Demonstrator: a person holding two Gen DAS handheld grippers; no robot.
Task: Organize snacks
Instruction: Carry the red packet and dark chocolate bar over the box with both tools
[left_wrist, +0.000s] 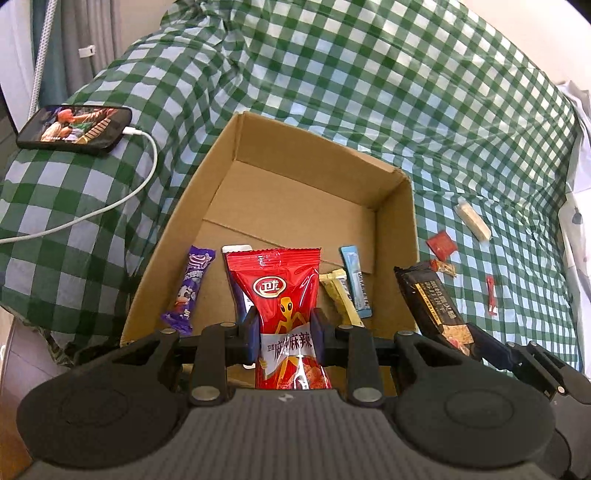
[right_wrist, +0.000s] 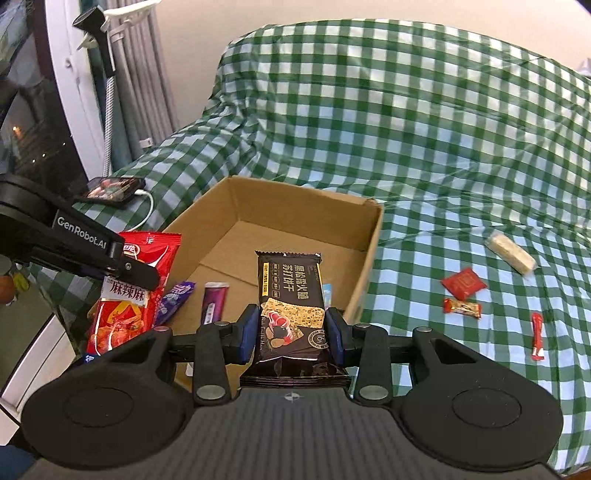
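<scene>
Left claw (left_wrist: 284, 328) is clamped on a red snack packet (left_wrist: 282, 291), held upright over the near end of the cardboard box (left_wrist: 397, 236); its blue pads press both sides of the packet. Right claw (right_wrist: 291, 330) is closed on one black cracker packet (right_wrist: 290, 295), also above the near edge of the box.

Inside the box, the left wrist view shows four snacks lying at the near end: one purple bar (left_wrist: 188, 288), one white-topped packet (left_wrist: 236, 251) mostly hidden behind the red one, one yellow stick (left_wrist: 341, 295) and one light blue stick (left_wrist: 356, 280). The far half of the box is bare cardboard.

Four snacks lie loose on the green checked bed cover (right_wrist: 424, 129) to the right of the box: one pale bar (right_wrist: 511, 253), one red square sachet (right_wrist: 463, 284), one small orange-red candy (right_wrist: 461, 308) and one thin red stick (right_wrist: 537, 336).

Only the left wrist view shows the yellow stick; the right wrist view shows just a sliver of blue there. A phone (left_wrist: 75, 127) on a white cable (left_wrist: 122, 199) lies far left.
</scene>
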